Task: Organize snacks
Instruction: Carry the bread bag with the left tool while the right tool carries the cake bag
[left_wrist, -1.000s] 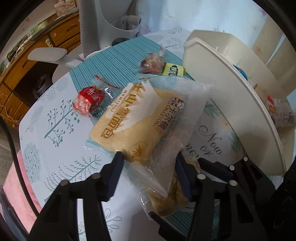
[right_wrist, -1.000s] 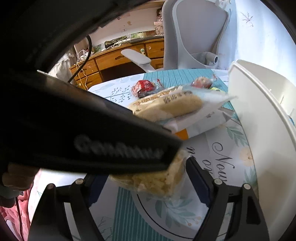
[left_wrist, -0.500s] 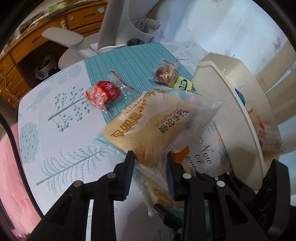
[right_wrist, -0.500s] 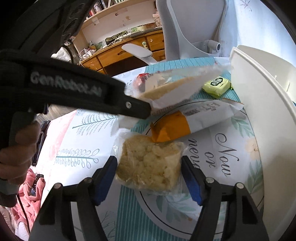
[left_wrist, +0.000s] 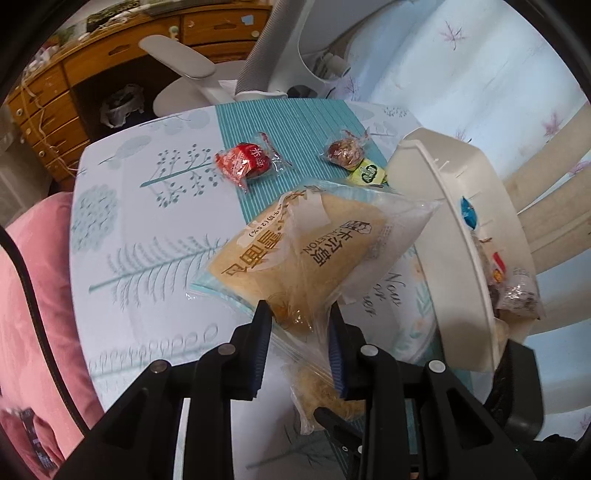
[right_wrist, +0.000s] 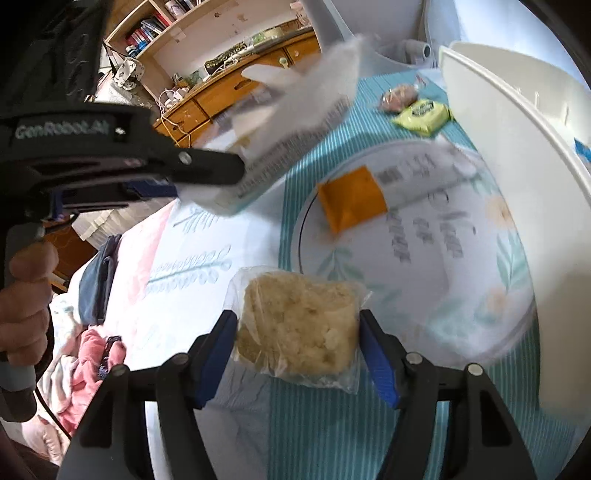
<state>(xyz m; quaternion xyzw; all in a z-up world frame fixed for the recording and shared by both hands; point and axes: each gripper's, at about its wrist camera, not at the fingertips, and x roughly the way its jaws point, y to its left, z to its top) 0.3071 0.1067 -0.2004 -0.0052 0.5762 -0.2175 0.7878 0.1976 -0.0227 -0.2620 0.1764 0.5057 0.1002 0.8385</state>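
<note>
Both views look steeply down along their own fingers, close over the worktop (left_wrist: 122, 229), facing its far edge, where an office chair (left_wrist: 280, 48) stands. Both share the white bin (right_wrist: 517, 155) at the right edge and the yellow-green packet (right_wrist: 421, 114).

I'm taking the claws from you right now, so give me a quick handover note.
Left claw: shut on the bread packet, lifted off the table.
Right claw: its jaws have just been closing around the crumbly cake packet, pads at its sides.
Bin: holds a few snacks already.
Left on the table: red candy, brown sweet, green packet, orange-cornered packet.
</note>
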